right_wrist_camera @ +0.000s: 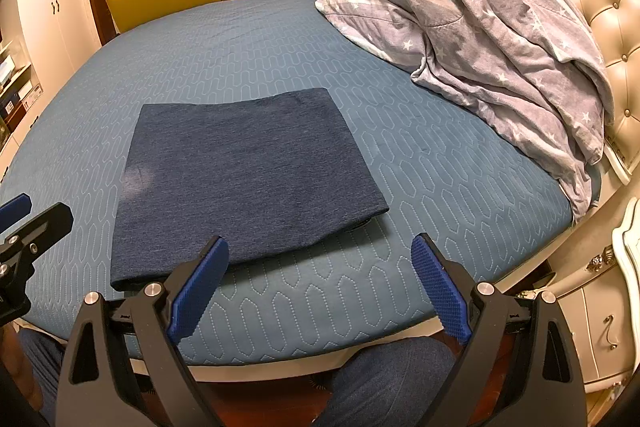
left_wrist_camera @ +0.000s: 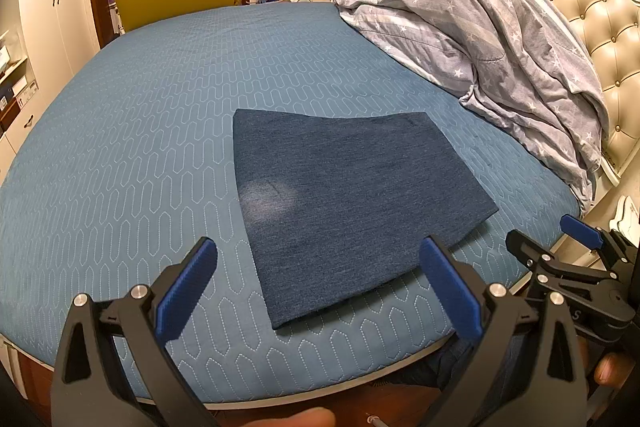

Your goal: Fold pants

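Black plastic left gripper (left_wrist_camera: pixel 318 283) and right gripper (right_wrist_camera: pixel 320 283), blue textured pads (right_wrist_camera: pixel 438 291), silver bolts (possibly aluminium).

Both wrist views overlook the bed (left_wrist_camera: pixel 160 107) obliquely.

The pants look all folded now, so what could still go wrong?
The folded pants lie near the bed's front edge, so a careless nudge from the open right gripper might push them off. Their lower layers peek out at one corner, so bumping that spot might undo the fold.
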`<state>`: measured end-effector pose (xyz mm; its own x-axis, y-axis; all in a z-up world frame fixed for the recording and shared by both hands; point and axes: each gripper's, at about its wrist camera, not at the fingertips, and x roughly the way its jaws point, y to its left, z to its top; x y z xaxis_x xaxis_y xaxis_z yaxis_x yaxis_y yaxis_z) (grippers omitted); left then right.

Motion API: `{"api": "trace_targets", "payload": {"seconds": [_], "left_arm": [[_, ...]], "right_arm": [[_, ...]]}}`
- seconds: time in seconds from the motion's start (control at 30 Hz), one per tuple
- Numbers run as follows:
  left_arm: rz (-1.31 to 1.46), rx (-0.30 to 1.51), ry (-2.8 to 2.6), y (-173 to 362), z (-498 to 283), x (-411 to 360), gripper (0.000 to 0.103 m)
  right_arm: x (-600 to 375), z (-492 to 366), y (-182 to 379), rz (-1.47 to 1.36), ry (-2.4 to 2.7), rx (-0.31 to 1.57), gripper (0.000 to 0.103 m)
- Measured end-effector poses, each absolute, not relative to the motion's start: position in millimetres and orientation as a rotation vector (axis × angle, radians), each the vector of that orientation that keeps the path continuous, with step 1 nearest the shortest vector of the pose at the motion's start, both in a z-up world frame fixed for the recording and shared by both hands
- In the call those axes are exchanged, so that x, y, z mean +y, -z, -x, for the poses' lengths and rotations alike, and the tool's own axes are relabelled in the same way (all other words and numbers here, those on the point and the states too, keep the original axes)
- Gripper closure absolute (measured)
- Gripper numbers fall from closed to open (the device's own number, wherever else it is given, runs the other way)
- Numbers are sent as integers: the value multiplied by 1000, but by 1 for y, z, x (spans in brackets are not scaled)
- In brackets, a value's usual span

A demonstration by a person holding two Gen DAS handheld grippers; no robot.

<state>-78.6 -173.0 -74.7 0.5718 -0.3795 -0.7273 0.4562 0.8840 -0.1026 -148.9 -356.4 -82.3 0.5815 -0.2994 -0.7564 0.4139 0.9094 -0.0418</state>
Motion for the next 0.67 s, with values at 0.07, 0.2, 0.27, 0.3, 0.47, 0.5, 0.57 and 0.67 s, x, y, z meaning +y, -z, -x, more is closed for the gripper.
{"api": "trace_targets", "payload": {"seconds": [0.07,0.2,0.27,0.3,0.47,0.5,0.57,0.67], "left_arm": [[-100,829,492,75,79,-173,2],[-102,819,489,74,79,-173,2],[-107,795,479,74,81,-173,2],[-120,780,482,74,82,-175,2],[-106,827,488,78,76,-180,2],[-113,826,484,79,75,-180,2],[-113,831,488,78,75,-180,2],[-112,833,489,78,75,-179,2]], "right_arm": [[-357,149,82,-146,419,854,14],[-357,149,82,-146,417,854,14],[-357,149,82,-145,417,855,14],[-357,149,83,-145,417,855,14],[-358,150,83,-149,420,855,14],[-358,150,84,-148,420,855,14],[-359,149,83,-148,418,858,14],[-360,151,84,-153,417,858,14]]}}
